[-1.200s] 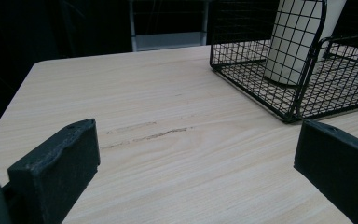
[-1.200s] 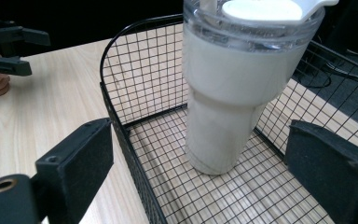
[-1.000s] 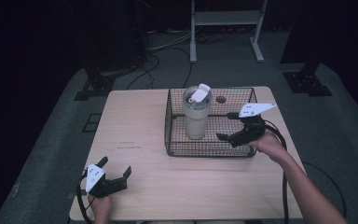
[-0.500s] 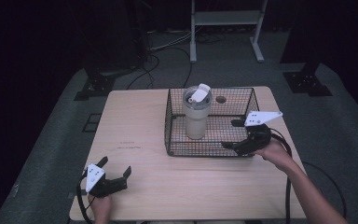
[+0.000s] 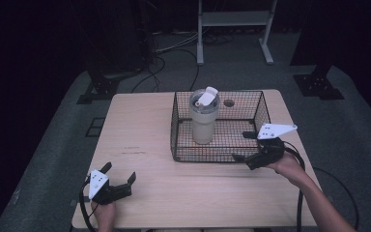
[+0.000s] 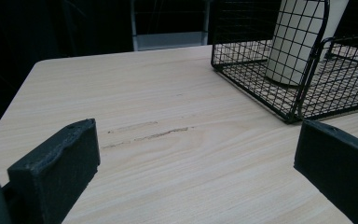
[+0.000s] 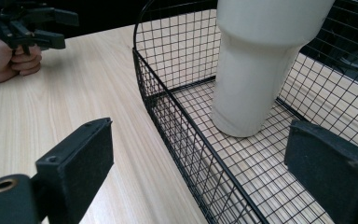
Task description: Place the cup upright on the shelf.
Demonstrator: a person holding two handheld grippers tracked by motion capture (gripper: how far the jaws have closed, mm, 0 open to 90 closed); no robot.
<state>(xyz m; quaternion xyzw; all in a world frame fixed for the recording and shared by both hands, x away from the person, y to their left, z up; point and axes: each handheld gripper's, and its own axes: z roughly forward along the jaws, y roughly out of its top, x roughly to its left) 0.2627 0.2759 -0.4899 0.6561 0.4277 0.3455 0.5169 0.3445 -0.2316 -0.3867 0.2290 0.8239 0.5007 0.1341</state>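
Note:
A black wire basket stands right of centre on the wooden table. A cream tumbler with a flip lid stands upright in the basket's left half. My right gripper is open at the basket's front right corner, one jaw over the inside and one outside. In the right gripper view, the basket's front wall runs between the jaws of the right gripper, with the tumbler beyond. My left gripper rests open and empty near the front left edge. The left gripper view has the basket and tumbler far right.
A round hole in the tabletop shows through the basket's back. The left hand and left gripper appear far off in the right gripper view. Cables and a metal stand lie on the dark floor behind the table.
My right gripper has drawn back toward the person and dropped lower, from the basket's right side to its front right corner. The left gripper has stayed still.

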